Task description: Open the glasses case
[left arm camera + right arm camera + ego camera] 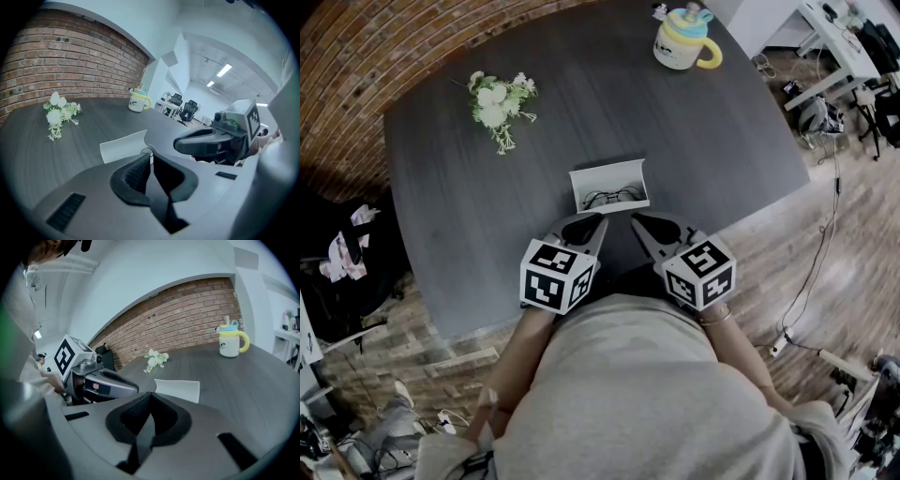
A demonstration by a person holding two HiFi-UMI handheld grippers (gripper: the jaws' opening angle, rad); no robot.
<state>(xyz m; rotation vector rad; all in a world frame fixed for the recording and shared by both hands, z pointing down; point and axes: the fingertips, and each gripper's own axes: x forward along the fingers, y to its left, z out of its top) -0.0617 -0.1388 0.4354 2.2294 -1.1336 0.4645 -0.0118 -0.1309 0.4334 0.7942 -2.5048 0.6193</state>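
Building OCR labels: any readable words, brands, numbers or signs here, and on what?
No readable text anywhere.
Cubes on left tool and right tool: square marker patterns only, no letters.
Mug: print too small to read.
Case: no visible print.

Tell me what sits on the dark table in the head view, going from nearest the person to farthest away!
open white rectangular glasses case, with thin dark-framed glasses inside → small bunch of white flowers with green leaves → cream cup with a yellow handle and blue lid
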